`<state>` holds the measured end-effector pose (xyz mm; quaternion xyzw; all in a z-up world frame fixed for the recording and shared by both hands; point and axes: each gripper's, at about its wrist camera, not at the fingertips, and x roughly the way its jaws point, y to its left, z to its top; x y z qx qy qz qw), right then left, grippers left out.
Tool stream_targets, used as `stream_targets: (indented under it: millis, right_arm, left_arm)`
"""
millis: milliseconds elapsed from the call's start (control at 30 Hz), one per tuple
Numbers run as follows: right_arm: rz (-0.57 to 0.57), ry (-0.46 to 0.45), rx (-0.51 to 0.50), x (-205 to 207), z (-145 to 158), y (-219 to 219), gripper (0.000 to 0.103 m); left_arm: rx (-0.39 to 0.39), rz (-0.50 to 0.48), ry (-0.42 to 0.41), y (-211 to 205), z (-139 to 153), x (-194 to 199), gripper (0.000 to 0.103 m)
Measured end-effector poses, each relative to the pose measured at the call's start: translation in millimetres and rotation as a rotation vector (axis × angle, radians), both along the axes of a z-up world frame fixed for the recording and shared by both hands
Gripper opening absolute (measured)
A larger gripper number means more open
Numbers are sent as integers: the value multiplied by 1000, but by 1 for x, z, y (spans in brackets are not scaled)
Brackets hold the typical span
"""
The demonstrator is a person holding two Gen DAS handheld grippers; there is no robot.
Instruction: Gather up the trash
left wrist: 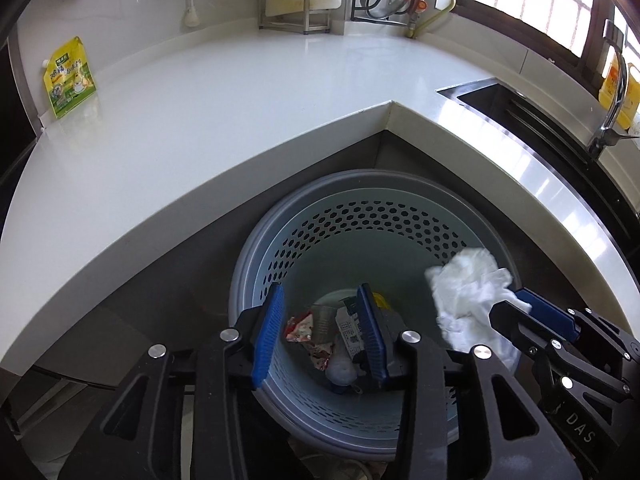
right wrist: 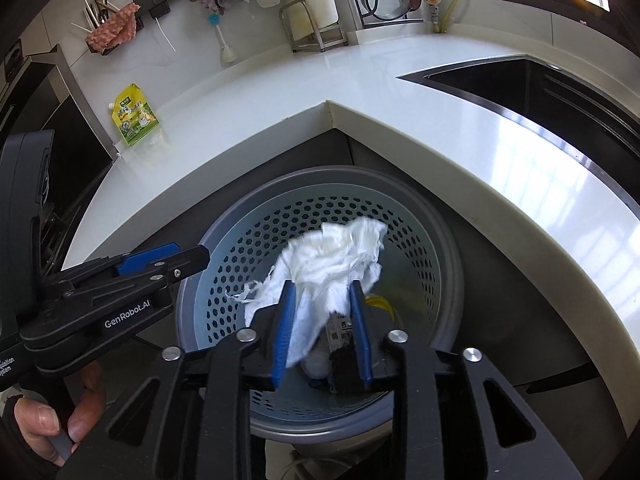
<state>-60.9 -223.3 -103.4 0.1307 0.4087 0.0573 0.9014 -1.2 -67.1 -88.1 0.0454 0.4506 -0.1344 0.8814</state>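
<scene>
A grey-blue perforated trash bin stands on the floor below the counter corner; it also shows in the right wrist view. Wrappers and a cup lie at its bottom. My left gripper is open and empty above the bin. My right gripper hangs over the bin with its jaws apart, a crumpled white tissue between the pads; the tissue looks blurred. The left wrist view shows that tissue at the right gripper's tip. A yellow-green pouch stands on the counter's far left, and in the right wrist view.
The white L-shaped counter wraps around the bin. A dark sink with a faucet is at the right. A metal rack and hanging utensils are on the back wall.
</scene>
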Motion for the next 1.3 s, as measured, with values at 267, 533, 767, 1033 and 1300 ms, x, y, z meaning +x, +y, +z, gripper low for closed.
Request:
stream_targets:
  millis: [267,533,767,1033,1300]
  right_arm:
    - [-7,4,-3,1,-1,-1,39]
    - [-20,-12,-22,-1,1,-1,53]
    - [-48,-27,-44,-4,2,-3,64]
    - [-61,-47,-58,-7,5,-3,72]
    - [-75,-47,-59,-6,6,-4,75]
  left_arm:
    - [1,16,-16,4,3,-1,59]
    - [8,38,-50,6,9,-3,75]
    - [16,60,-78,9,15,-6,86]
    - [16,72,-101,12,22,-9,95]
    - [18,88,-96,14,21,-8,97]
